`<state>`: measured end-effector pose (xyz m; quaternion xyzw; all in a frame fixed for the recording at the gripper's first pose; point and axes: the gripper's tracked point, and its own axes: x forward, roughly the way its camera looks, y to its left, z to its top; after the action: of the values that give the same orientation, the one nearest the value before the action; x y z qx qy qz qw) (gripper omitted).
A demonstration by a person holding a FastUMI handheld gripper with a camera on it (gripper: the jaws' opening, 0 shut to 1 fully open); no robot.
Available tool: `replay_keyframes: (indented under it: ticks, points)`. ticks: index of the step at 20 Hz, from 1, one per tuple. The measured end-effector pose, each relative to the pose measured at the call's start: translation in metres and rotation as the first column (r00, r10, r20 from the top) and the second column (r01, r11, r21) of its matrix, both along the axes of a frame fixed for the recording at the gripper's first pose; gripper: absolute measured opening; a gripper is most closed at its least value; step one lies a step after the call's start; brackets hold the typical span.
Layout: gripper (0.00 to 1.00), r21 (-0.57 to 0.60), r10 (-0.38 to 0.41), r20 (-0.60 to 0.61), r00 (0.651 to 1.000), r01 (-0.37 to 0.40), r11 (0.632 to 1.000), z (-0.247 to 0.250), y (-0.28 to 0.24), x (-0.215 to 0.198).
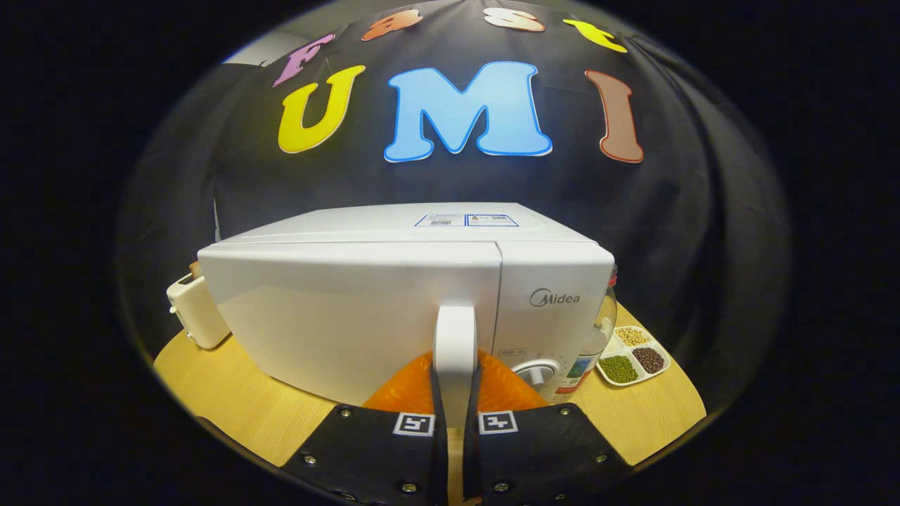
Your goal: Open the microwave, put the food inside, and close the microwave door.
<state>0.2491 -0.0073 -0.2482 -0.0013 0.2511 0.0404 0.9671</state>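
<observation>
A white microwave (365, 309) stands on the wooden table (232, 400) just ahead of me, its door closed. The door's upright white handle (455, 330) rises between my two fingers. My gripper (455, 376) is shut on the lower part of this handle, one finger (411, 386) pressing on each side. To the right of the handle, a round control knob (536, 370) on the microwave's panel shows partly behind my right finger.
A cream toaster (193, 313) stands left of the microwave. To its right is a glass jar (598, 337), and beyond that a white divided tray (633, 355) of beans and grains. The round table's edge curves close on both sides.
</observation>
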Motion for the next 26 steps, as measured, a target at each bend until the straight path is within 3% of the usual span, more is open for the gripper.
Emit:
replay_keyframes:
  ticks: [4, 5, 8, 11, 15, 26]
  points:
    - [0.08, 0.006, -0.006, -0.02, 1.0, 0.006, 1.0, -0.001, 0.0, -0.001]
    - [0.02, -0.014, -0.012, -0.014, 1.0, 0.012, 1.0, 0.002, 0.0, -0.002]
    - [0.02, -0.029, -0.031, -0.027, 0.999, 0.03, 0.999, 0.002, 0.001, -0.005]
    - [0.02, -0.094, -0.006, 0.003, 1.0, 0.006, 0.996, 0.008, 0.006, -0.039]
    - [0.02, -0.06, -0.047, -0.053, 0.997, 0.044, 0.997, 0.009, 0.013, -0.065]
    - [0.03, -0.027, -0.026, -0.049, 0.998, 0.025, 0.999, 0.024, 0.078, -0.169]
